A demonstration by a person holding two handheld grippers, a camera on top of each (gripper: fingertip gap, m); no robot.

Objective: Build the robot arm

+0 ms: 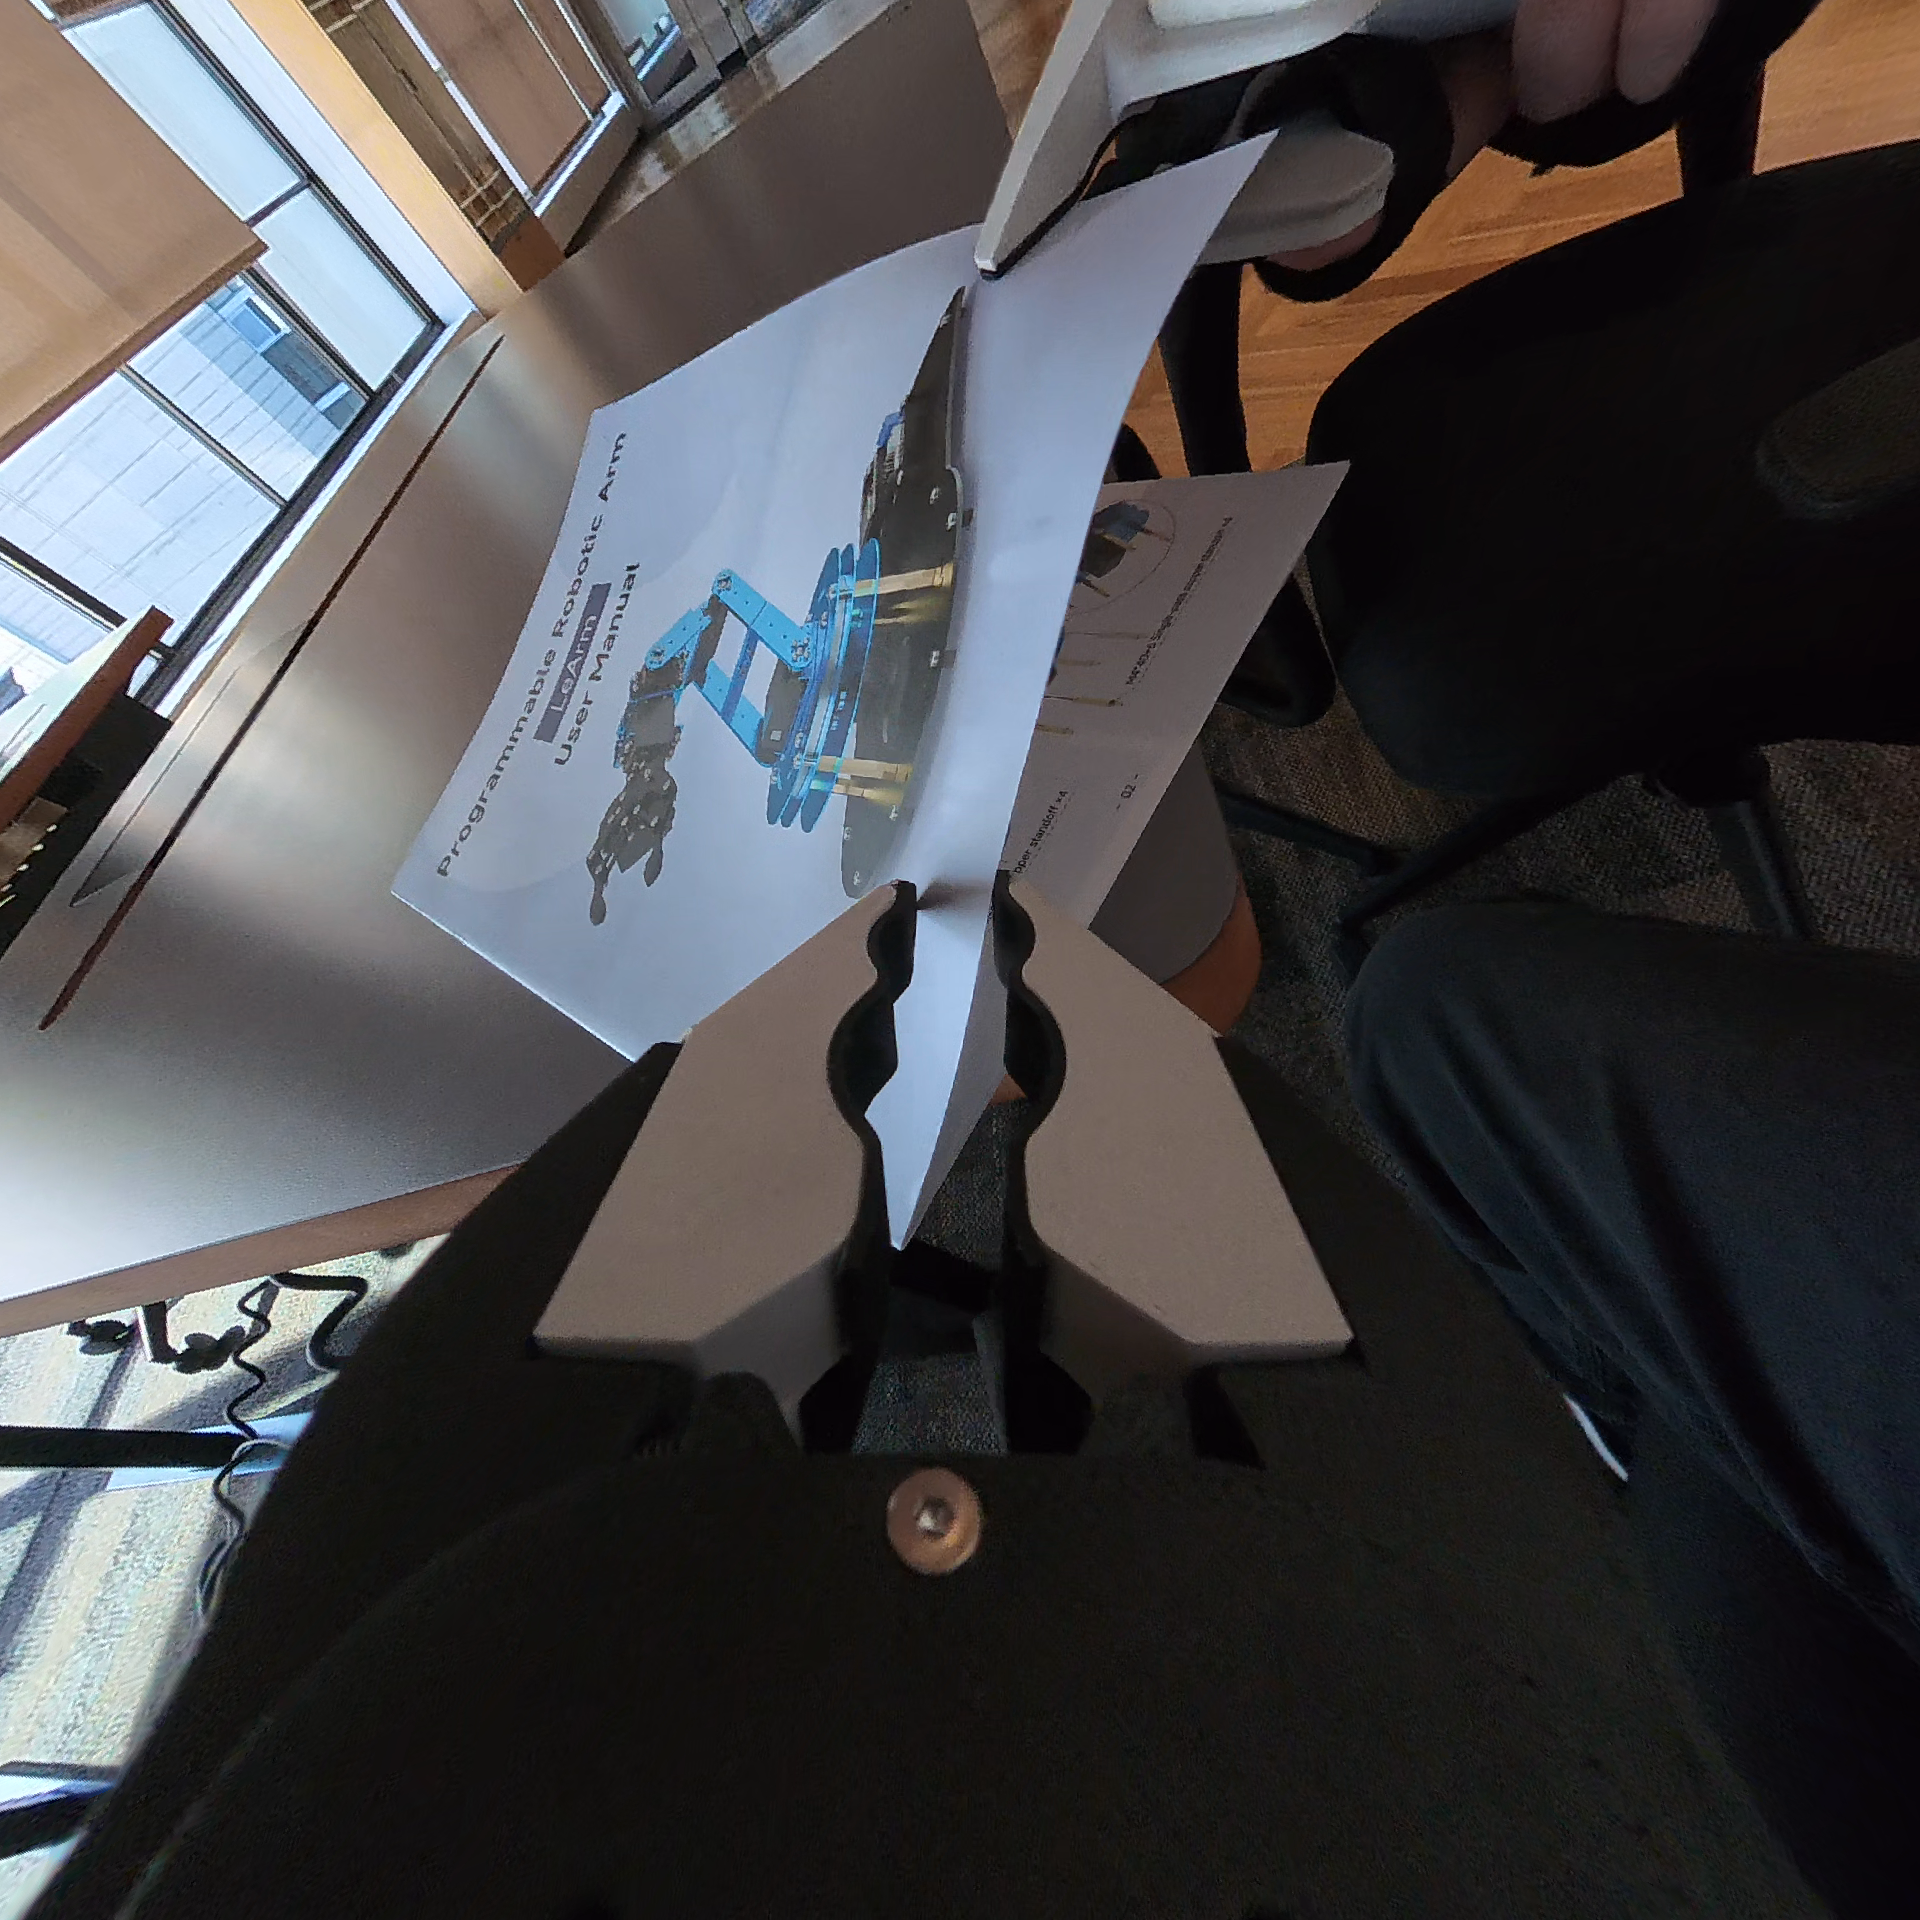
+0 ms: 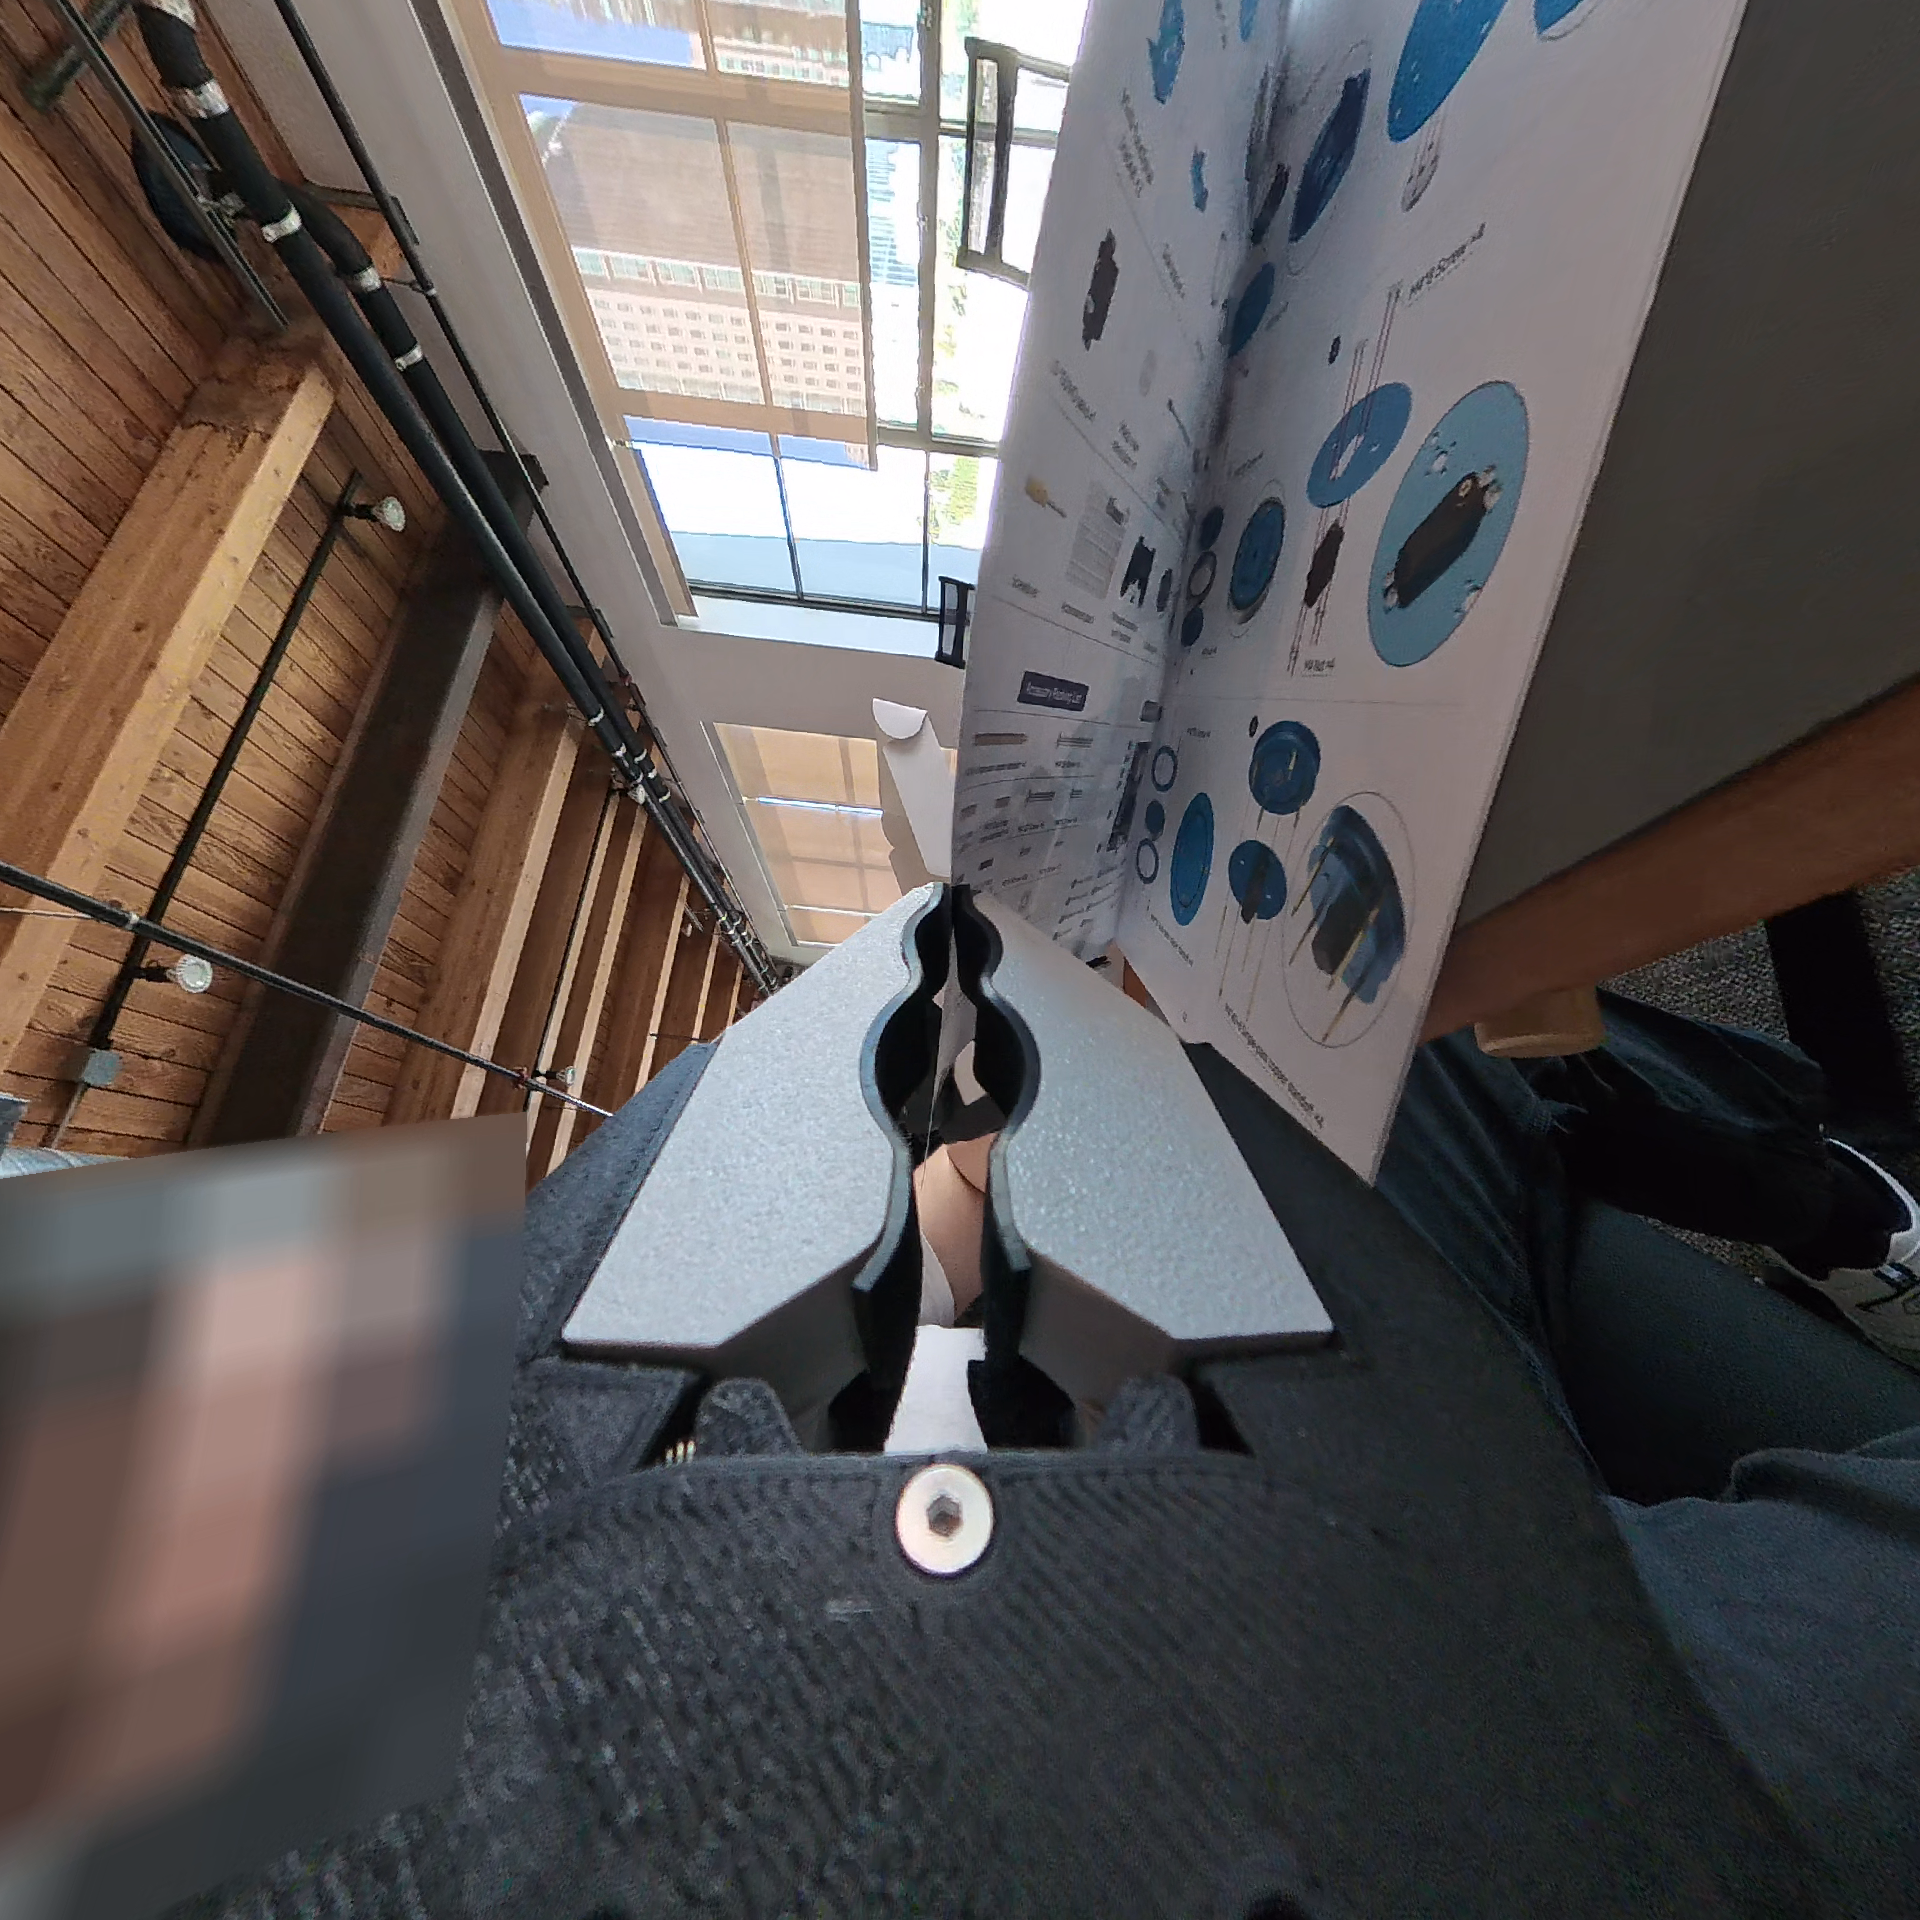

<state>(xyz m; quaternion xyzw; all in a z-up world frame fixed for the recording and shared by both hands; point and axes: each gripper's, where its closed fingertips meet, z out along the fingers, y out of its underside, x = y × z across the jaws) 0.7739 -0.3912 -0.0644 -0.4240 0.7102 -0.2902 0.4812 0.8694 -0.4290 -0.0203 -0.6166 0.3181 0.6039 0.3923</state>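
Note:
A white booklet (image 1: 727, 623) with a blue robot arm pictured on its cover lies at the edge of a grey table (image 1: 312, 831). Its cover is lifted and bowed, and an inner page (image 1: 1174, 665) shows below. My left gripper (image 1: 948, 891) is shut on the cover's near corner. My right gripper (image 1: 1013, 244) grips the cover's far corner at the top of the left wrist view. In the right wrist view the right gripper (image 2: 951, 894) is shut on the thin sheet edge, and the open pages (image 2: 1299, 623) with blue part drawings stand to its right.
A person's dark-trousered legs (image 1: 1662, 1143) and a black chair (image 1: 1558, 520) are close on the right. Cables (image 1: 239, 1340) lie on the carpet under the table. The table's wooden edge (image 2: 1662, 862) and a shoe (image 2: 1870, 1236) show in the right wrist view. Large windows (image 2: 748, 312) are behind. The left gripper's tips are roughly 12 cm from the right gripper's.

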